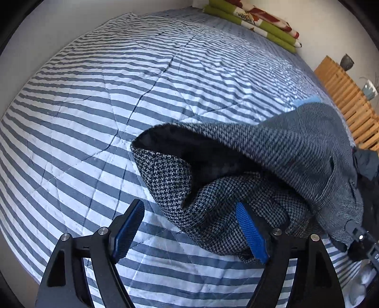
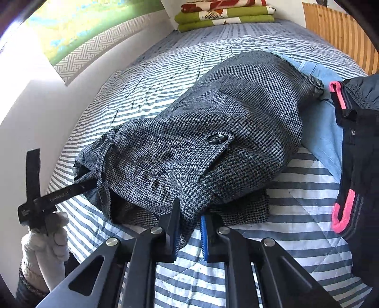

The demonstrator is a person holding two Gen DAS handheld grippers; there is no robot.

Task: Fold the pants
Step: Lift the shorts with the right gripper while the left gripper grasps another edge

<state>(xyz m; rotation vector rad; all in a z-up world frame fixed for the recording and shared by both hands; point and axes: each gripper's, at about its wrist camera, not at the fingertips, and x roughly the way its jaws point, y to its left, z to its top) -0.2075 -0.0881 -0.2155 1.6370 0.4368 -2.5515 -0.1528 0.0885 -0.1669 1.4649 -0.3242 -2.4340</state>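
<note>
Right tongs (image 2: 189,227) pinch a fold of the checked pants (image 2: 201,142), bunched on the striped bed (image 2: 296,196). Left tongs (image 1: 189,227), at nine o'clock, stand apart around a hem.

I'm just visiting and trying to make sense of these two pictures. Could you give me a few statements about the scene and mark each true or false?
1. The grey checked pants lie on a striped bedcover. True.
2. The right gripper is wide open with nothing in it. False: its jaws pinch an edge of the pants.
3. The left gripper has its jaws spread apart. True.
4. The folded green blanket lies on top of the pants. False: it sits at the far end of the bed, apart from them.
5. A black button shows on the pants. True.
</note>
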